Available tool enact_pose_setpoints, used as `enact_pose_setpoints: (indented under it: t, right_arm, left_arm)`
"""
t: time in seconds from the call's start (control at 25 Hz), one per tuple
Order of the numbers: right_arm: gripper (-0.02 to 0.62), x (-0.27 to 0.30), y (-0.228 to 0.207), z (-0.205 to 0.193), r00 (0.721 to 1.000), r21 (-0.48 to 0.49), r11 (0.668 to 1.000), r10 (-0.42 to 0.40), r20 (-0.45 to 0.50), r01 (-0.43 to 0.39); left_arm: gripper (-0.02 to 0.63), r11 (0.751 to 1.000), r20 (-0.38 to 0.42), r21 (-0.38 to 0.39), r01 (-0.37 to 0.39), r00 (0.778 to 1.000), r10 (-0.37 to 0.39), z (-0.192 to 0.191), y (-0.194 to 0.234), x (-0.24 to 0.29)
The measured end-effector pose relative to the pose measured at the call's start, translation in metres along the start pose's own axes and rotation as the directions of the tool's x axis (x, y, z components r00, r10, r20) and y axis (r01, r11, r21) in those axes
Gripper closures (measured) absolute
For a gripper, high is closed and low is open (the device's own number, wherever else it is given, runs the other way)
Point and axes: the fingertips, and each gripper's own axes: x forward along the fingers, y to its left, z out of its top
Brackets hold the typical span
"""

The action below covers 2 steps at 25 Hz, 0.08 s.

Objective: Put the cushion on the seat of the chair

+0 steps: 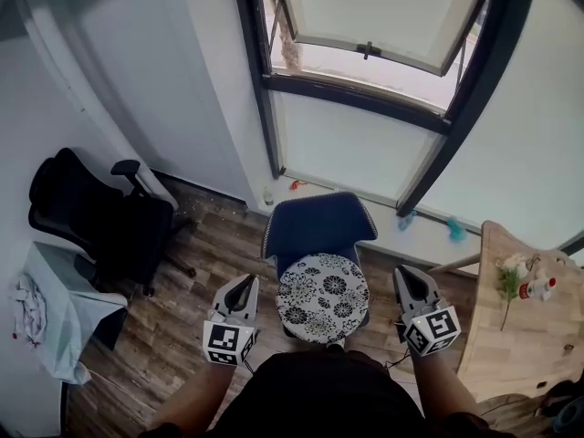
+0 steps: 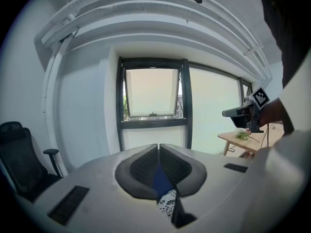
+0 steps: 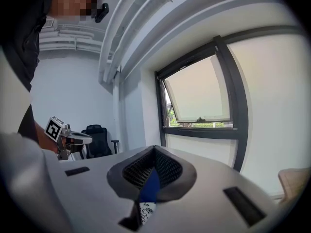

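A round black-and-white floral cushion [image 1: 322, 297] lies flat on the seat of a blue chair [image 1: 318, 224] that faces me below the window. My left gripper [image 1: 245, 286] hangs just left of the cushion with its jaws shut and nothing between them. My right gripper [image 1: 408, 276] hangs just right of the seat, also shut and empty. In the left gripper view the fingertips of the left gripper [image 2: 159, 147] meet, with a sliver of cushion [image 2: 167, 201] showing below them. The right gripper [image 3: 154, 149] is likewise shut in its own view, above a strip of blue chair [image 3: 150, 188].
A black office chair [image 1: 91, 213] stands at the left wall, with a pale cloth-covered stand [image 1: 55, 308] in front of it. A wooden table [image 1: 520, 327] with a flower sprig and a small bottle is at the right. A tilted-open window [image 1: 383, 26] is behind the blue chair.
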Motion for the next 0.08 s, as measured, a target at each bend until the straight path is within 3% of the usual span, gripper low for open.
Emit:
enact_pose_setpoints:
  t: [0.08]
  right_arm:
    - [0.571, 0.0033, 0.0040, -0.0066, 1.000, 0.013, 1.000, 0.007, -0.005, -0.007]
  left_arm:
    - [0.589, 1.000, -0.017, 0.004, -0.005, 1.000, 0.005, -0.0045, 0.0024, -0.0020]
